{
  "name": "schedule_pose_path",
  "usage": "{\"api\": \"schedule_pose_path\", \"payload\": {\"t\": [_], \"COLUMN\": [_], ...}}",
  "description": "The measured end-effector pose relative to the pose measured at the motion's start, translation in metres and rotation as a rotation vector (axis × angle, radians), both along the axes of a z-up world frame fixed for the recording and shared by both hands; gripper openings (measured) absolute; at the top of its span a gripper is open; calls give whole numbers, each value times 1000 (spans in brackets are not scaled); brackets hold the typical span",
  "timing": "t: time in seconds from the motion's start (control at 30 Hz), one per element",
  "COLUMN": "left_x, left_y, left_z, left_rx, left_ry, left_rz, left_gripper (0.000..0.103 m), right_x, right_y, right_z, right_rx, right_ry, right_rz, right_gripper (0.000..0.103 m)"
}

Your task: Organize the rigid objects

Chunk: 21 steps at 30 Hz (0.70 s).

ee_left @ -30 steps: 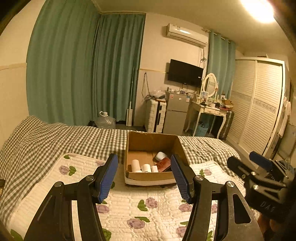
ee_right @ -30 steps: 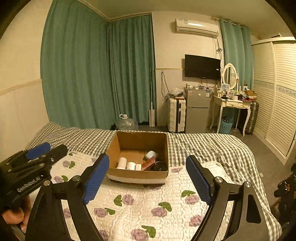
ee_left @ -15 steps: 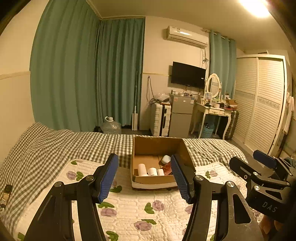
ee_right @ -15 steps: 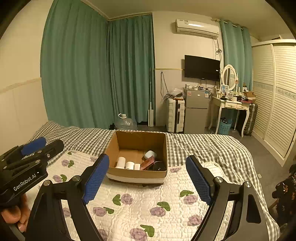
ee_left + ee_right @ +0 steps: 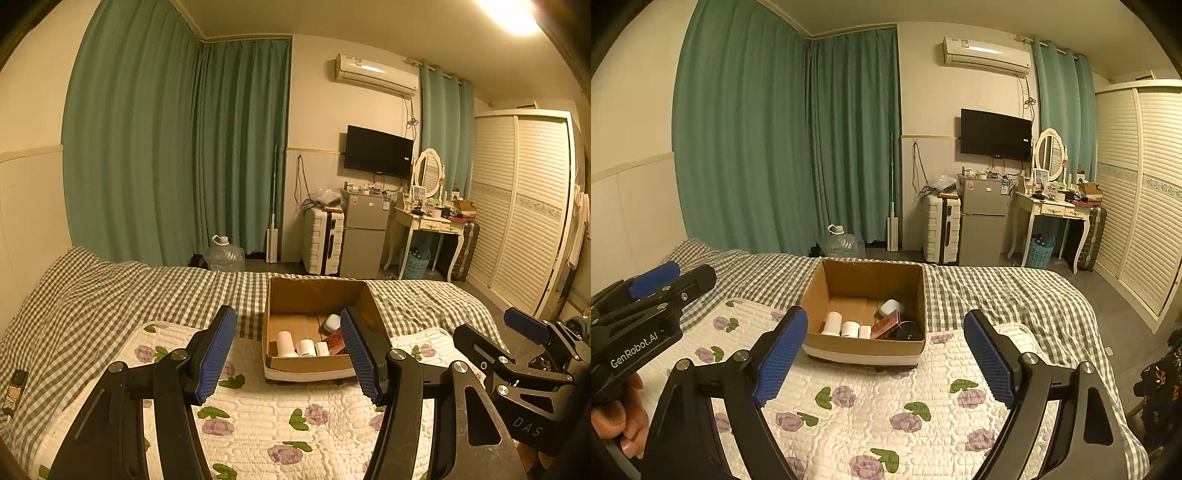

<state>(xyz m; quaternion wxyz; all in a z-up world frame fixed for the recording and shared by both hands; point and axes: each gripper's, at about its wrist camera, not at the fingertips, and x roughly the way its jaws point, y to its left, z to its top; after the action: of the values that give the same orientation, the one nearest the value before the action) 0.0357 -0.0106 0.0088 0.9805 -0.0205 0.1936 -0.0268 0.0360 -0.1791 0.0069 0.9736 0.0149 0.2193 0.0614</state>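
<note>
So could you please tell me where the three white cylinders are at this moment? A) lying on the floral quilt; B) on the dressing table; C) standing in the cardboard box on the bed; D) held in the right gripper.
C: the white cylinders stand upright in a row inside the cardboard box, near its front wall.

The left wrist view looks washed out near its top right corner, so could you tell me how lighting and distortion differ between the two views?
Left wrist view: the ceiling lamp blows out to glare, and the curtains bow outward. Right wrist view: no lamp in frame, the same warm dim cast, and the wardrobe curves at the edge.
</note>
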Motion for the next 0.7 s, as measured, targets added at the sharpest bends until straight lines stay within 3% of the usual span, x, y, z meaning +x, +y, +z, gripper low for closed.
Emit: {"api": "schedule_pose_path", "payload": {"t": [0.7], "left_x": [6], "left_y": [0], "left_z": [1], "left_rx": [2], "left_ry": [17], "left_rz": [70], "left_gripper": [62], "right_x": [4], "right_y": [-5], "right_z": [-6], "right_rx": [11], "right_ry": [9], "right_rz": [-5], "right_gripper": [87]}}
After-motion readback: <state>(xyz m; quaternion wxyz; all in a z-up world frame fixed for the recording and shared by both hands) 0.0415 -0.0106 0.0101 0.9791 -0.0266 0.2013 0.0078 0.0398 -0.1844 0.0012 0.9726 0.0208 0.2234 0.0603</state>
